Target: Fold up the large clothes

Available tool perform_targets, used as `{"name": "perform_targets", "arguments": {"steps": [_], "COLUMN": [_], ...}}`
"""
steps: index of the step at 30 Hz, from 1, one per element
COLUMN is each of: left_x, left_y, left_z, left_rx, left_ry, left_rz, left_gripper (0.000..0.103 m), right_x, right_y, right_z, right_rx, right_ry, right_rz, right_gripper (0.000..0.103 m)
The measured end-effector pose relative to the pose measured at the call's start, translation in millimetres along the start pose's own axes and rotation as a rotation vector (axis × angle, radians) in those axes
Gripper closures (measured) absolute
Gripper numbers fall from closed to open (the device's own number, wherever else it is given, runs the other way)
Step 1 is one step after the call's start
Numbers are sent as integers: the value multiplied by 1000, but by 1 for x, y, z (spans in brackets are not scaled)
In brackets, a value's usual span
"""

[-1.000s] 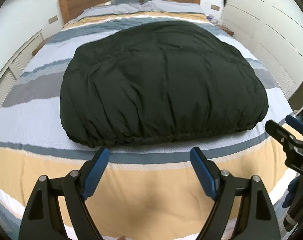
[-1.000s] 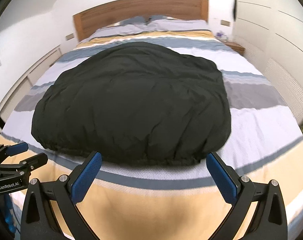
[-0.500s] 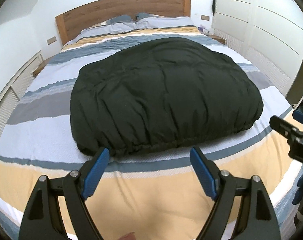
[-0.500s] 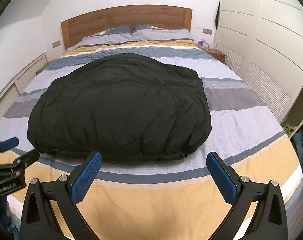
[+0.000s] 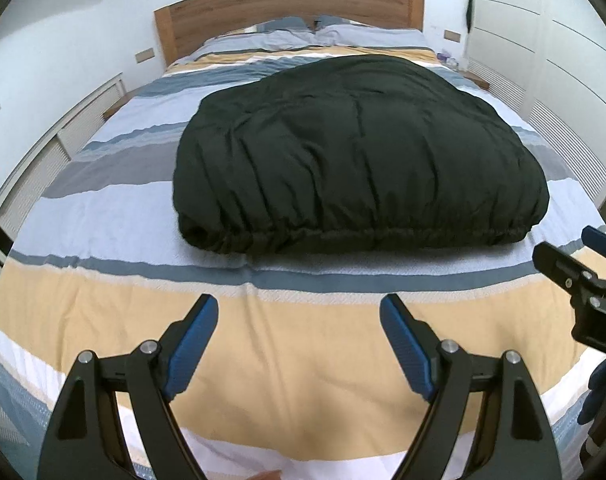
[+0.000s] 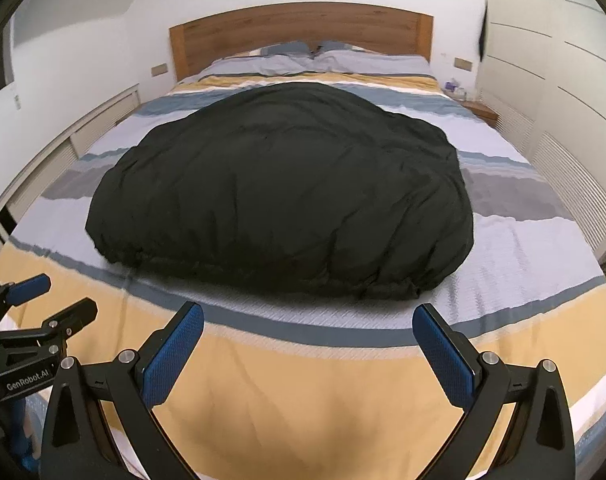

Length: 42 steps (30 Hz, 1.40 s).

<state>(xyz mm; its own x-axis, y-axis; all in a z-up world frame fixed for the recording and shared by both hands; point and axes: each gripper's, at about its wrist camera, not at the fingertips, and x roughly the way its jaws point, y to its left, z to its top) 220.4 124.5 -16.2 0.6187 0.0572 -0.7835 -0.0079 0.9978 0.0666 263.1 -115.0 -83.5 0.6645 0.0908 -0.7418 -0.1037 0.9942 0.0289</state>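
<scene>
I'm looking along my left gripper (image 5: 299,312): black angular arms, blue textured pads (image 5: 191,344), silver screw heads at the pivots. At three o'clock my right gripper (image 5: 579,256) is showing the same black frame, white lettering partly cut off. In the right view, right gripper (image 6: 309,322) matches; at nine o'clock white "GenRobot.AI" lettering is showing on the left one

Puffy padded garment (image 5: 355,152): dark green-black all over, no print. Striped bed cover (image 5: 303,336): broad bands of sandy yellow, white, slate blue, grey and pale lilac-blue running across the bed. Pillows (image 6: 303,60): pale lilac with blue-grey. Wooden headboard (image 6: 299,26): warm mid-brown, grain visible. Left gripper (image 5: 299,320) and right gripper (image 6: 307,326): black frames, textured blue pads (image 6: 171,356). Walls, slatted cabinets: white.
</scene>
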Motion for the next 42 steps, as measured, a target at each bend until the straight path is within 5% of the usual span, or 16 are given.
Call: {"name": "perform_targets", "arguments": {"steps": [42], "left_x": [-1], "left_y": [3], "left_z": [1], "left_rx": [-56], "left_ry": [14], "left_rz": [10], "left_gripper": [20], "right_x": [-7], "right_y": [-5], "right_z": [5], "right_rx": [-15], "right_ry": [17], "right_rz": [-2], "right_gripper": [1]}}
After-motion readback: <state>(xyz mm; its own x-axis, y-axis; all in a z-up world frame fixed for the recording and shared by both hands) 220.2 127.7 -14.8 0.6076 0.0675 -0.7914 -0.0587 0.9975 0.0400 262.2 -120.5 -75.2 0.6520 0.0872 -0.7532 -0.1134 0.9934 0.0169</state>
